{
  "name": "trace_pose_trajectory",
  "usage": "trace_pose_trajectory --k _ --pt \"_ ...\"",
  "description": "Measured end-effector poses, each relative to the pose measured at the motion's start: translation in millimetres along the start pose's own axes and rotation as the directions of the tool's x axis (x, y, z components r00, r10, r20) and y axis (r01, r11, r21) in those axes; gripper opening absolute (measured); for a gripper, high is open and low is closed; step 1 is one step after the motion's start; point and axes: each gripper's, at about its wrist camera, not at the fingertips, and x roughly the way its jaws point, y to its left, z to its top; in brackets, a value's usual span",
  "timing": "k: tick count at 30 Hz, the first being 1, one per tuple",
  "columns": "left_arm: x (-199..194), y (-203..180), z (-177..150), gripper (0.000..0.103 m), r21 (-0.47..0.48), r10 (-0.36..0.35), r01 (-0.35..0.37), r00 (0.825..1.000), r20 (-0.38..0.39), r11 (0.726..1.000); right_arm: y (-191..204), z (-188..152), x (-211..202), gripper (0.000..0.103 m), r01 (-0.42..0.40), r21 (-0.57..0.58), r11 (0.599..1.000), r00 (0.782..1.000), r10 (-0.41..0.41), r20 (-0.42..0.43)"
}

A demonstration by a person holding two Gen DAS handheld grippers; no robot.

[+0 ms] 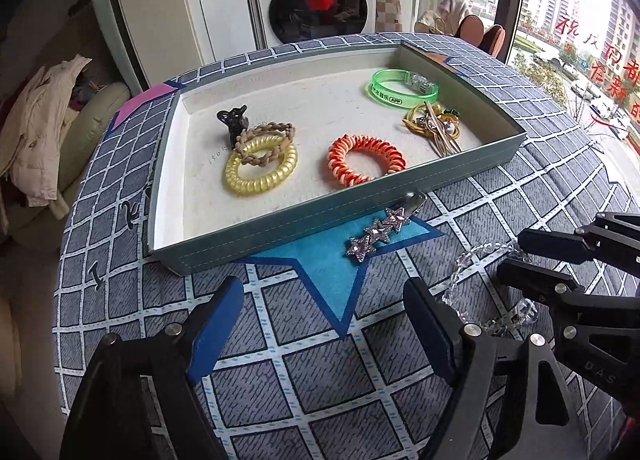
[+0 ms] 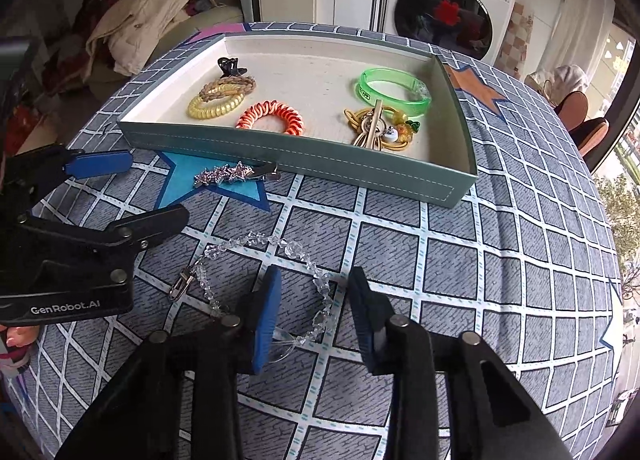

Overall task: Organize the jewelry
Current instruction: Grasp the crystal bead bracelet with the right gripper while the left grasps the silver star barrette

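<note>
Bracelet (image 2: 280, 272) of clear beads lies on the checked cloth (image 2: 480, 280) near the tray (image 2: 360, 172), its loop running between the spread fingers of the right gripper (image 2: 316, 312), which is released and grasps nothing; only the right wrist view shows the metal clasp at the bracelet's left end and the words "GenRobot.AI" on the left gripper's body; only the left wrist view shows the left gripper (image 1: 324, 324) from behind, fingers wide apart over a blue star patch, holding nothing, with the bracelet (image 1: 472, 260) partly hidden to its right; star clip (image 1: 378, 232) lies just beside the tray's near wall in both views; inside the tray (image 1: 280, 216) sit a yellow coil tie (image 1: 260, 172), an orange coil tie (image 1: 366, 164) and a green band (image 1: 402, 90) printed with Chinese characters and "APP", readable in the left view alone.
</note>
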Motion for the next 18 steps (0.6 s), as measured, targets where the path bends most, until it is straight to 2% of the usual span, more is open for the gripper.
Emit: trace_pose_trajectory --k 2,3,9,10,11,16,18 --pt "2.0 -6.4 3.9 0.098 0.013 -0.012 0.012 1.0 0.0 1.0 -0.9 -2.3 -2.2 0.009 0.007 0.0 1.0 1.0 -0.007 -0.003" --pt "3.0 -9.7 5.8 0.098 0.019 -0.022 0.022 1.0 0.0 1.0 -1.8 -4.0 -3.5 0.007 0.013 -0.001 1.0 1.0 -0.013 -0.004" --pt "15.0 -26.4 17.4 0.097 0.04 -0.056 0.057 0.998 -0.018 0.998 -12.3 -14.8 -10.2 0.006 0.007 0.022 1.0 1.0 -0.007 0.001" --pt "17.3 -27.9 19.0 0.09 0.04 -0.061 0.062 0.998 -0.022 0.997 -13.3 -15.5 -10.5 0.006 0.004 0.024 1.0 1.0 -0.004 0.003" --pt "18.1 -28.5 20.9 0.088 0.031 -0.079 0.08 0.997 -0.021 0.996 -14.0 -16.3 -10.9 0.006 0.002 0.025 1.0 1.0 -0.002 0.005" --pt "20.2 -30.7 25.6 0.083 0.019 -0.079 0.08 0.997 -0.019 0.997 -16.5 -16.9 -10.8 0.006 -0.013 0.037 0.999 1.0 0.013 0.01" --pt "18.5 -32.7 25.1 0.074 0.027 -0.088 0.088 0.996 -0.01 0.996 -17.6 -17.3 -10.6 0.006 -0.02 0.04 0.999 1.0 0.02 0.014"
